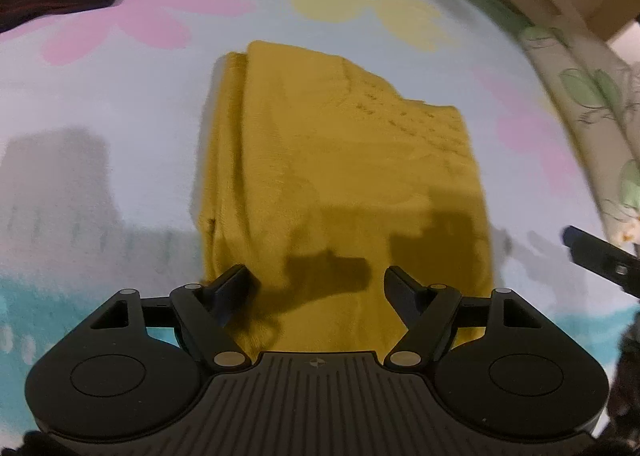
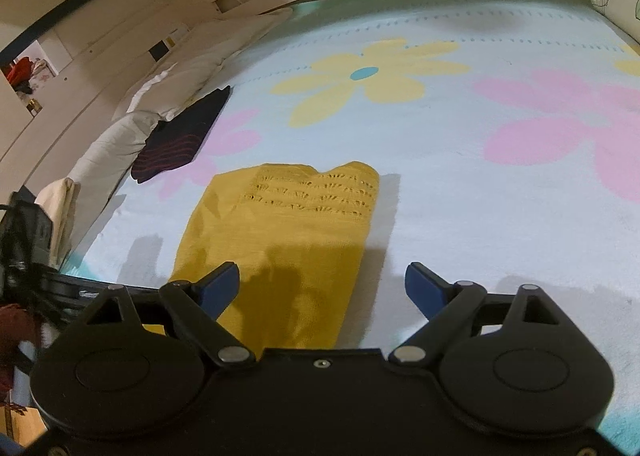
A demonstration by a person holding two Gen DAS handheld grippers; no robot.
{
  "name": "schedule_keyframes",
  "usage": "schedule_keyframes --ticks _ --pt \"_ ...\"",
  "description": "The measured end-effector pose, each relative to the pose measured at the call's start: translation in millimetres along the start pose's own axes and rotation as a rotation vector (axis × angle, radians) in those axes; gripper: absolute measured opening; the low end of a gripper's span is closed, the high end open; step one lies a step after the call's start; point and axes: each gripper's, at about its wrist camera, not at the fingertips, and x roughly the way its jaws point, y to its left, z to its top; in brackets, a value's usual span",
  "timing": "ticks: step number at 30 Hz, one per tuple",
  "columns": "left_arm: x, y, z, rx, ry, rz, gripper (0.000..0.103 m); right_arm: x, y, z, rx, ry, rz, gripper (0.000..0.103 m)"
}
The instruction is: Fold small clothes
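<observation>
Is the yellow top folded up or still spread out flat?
Folded, at least partly. The yellow top lies as a narrow strip on the bed cover, with doubled layers stacked along its left edge. No sleeves stick out.

- Warm, dim indoor light from above and behind; both grippers cast hard shadows onto the yellow garment [image 1: 340, 176] and the floral bedspread [image 1: 120, 104] beside it.
- The left wrist view is soft with motion blur; the right wrist view is sharper.
- Fisheye distortion bows the bed's edges far from the garment.
</observation>
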Motion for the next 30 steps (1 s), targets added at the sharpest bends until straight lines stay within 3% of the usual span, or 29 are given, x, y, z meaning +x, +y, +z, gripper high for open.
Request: schedule_keyframes --ticks 1,2,3,6,9,12,14,15,16,18,21,25,27,30 --pt "0 -1 0 0.012 -0.007 0.011 0.063 0 0 0 0.003 -0.001 -0.001 0.091" --pt "-3 -3 0 0.030 -0.027 0.033 0.046 0 -1 0 0.006 -0.001 0.000 0.091" --pt "-7 -6 0 0.064 -0.056 0.083 0.012 1 -1 1 0.007 -0.001 -0.001 0.091" --pt "-17 -12 0 0.152 -0.109 0.117 0.012 2 -1 1 0.007 0.000 -0.001 0.092" --pt "-11 -10 -4 0.185 -0.100 0.191 0.013 5 -1 0 0.008 0.005 -0.005 0.092" --pt "-6 -7 -4 0.153 -0.069 0.160 0.018 6 -3 -1 0.009 0.015 -0.008 0.092" --pt "-12 -6 -3 0.117 -0.085 0.148 0.030 7 -4 -1 0.013 0.015 -0.010 0.093" --pt "-15 -4 -3 0.107 -0.110 0.140 0.044 7 -5 -1 0.016 0.015 -0.011 0.096" --pt "-18 -6 -2 0.109 -0.138 0.139 0.069 7 -6 0 0.018 0.015 -0.010 0.097" --pt "-24 -10 0 0.129 -0.204 0.145 0.092 10 -8 0 0.029 0.017 -0.010 0.098" --pt "-18 -15 6 0.146 -0.219 0.152 0.093 13 -9 -1 0.064 0.014 0.002 0.100" --pt "7 -8 13 0.103 -0.144 0.179 0.094 19 -12 -2 0.132 0.008 0.044 0.103" --pt "21 3 13 0.060 -0.113 0.140 0.103 23 -15 -2 0.165 0.003 0.067 0.103" --pt "22 3 18 0.069 -0.121 0.127 0.102 33 -21 -3 0.214 0.004 0.099 0.103"
